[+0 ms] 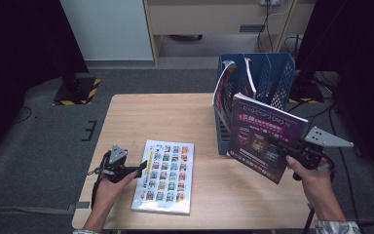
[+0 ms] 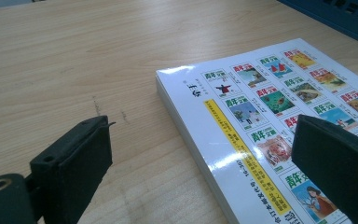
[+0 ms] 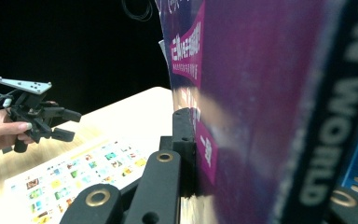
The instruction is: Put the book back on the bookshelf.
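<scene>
A purple-covered book (image 1: 260, 134) is held upright and tilted above the table's right side, just in front of the blue file rack (image 1: 277, 73). My right gripper (image 1: 278, 145) is shut on its lower right edge. In the right gripper view the purple book (image 3: 261, 93) stands between the jaws of the right gripper (image 3: 261, 182), with the far jaw mostly hidden behind the cover. A white book (image 1: 164, 176) with a grid of small pictures lies flat near the front edge. My left gripper (image 1: 140, 169) hovers open at its left edge. In the left gripper view the left gripper (image 2: 200, 163) straddles the edge of the white book (image 2: 279, 102).
The blue file rack stands at the back right of the wooden table (image 1: 165, 117), with two leaning books (image 1: 224, 85) in its slots. Bare wood lies behind the white book and to its left. Grey carpet surrounds the table.
</scene>
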### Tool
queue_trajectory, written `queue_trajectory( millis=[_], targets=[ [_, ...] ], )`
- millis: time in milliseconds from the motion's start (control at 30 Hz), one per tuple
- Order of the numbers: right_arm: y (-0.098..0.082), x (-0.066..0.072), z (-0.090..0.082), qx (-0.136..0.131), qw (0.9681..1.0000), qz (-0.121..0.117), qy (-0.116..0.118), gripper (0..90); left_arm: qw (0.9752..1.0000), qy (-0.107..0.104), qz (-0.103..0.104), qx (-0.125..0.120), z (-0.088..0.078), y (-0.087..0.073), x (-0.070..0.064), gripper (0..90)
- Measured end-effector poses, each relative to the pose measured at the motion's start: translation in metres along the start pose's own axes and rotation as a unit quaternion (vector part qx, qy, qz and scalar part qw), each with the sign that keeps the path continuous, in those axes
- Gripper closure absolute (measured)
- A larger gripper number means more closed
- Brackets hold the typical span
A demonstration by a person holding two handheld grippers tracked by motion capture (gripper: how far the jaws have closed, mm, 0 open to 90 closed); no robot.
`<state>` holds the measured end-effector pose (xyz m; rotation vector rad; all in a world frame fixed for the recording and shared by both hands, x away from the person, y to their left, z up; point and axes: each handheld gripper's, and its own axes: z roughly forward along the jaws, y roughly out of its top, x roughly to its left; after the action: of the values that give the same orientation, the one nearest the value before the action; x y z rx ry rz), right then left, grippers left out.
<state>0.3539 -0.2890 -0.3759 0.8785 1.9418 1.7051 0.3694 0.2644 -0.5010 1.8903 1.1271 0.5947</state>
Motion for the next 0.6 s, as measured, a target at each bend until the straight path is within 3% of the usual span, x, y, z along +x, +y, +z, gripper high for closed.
queue_trajectory(
  millis=[600],
  targets=[
    [0.015, -0.010, -0.020, -0.006, 0.9995, 0.003, -0.032, 84.2, 1.0000, 0.000, 0.004, 0.002, 0.000, 0.000, -0.002, 4.7]
  ],
)
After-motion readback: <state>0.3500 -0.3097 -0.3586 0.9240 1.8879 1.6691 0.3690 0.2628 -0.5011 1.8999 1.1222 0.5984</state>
